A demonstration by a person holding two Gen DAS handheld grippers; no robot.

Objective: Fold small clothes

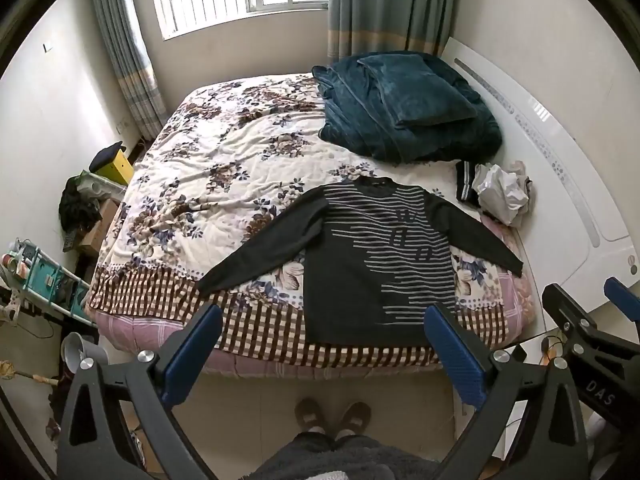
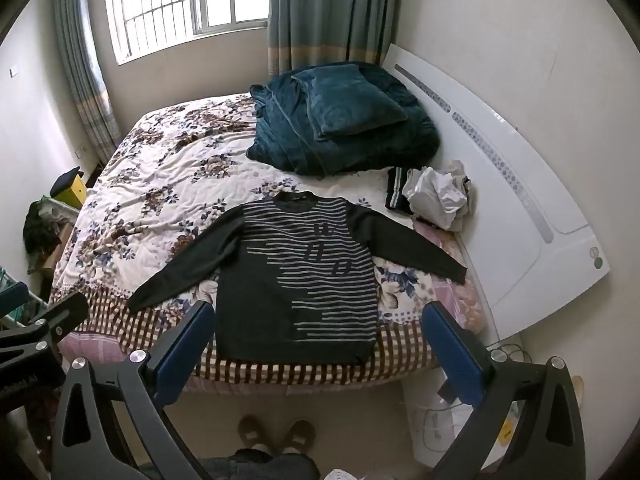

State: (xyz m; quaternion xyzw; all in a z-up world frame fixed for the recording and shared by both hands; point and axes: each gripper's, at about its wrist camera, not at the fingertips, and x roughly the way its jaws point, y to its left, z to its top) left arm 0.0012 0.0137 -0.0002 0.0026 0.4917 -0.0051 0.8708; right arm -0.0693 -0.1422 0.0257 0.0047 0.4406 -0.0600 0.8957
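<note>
The bed (image 1: 224,152) fills the middle of both views, its flowered cover running from the window wall down to a checked border at the lower edge. A teal blanket pile (image 1: 404,112) sits in the upper right of the left wrist view, and just below it, at right, lies a small heap of other clothes (image 1: 496,194).

The sweater (image 1: 360,264), dark with pale stripes, lies flat and face up near the bottom centre of the bed, hem toward you, both sleeves spread outward and down. Nothing on it is folded, so you appear to be at the very start.

Your left gripper (image 1: 324,344) and right gripper (image 2: 318,342) both hover above the floor at the bed's near edge, jaws spread wide and empty, clear of the cloth. Your slippered feet (image 1: 332,416) show at the bottom.

The next move probably calls for reaching forward to a sleeve or a side edge, closing on the fabric only, without pinching the cover beneath, and carrying it across the body.
</note>
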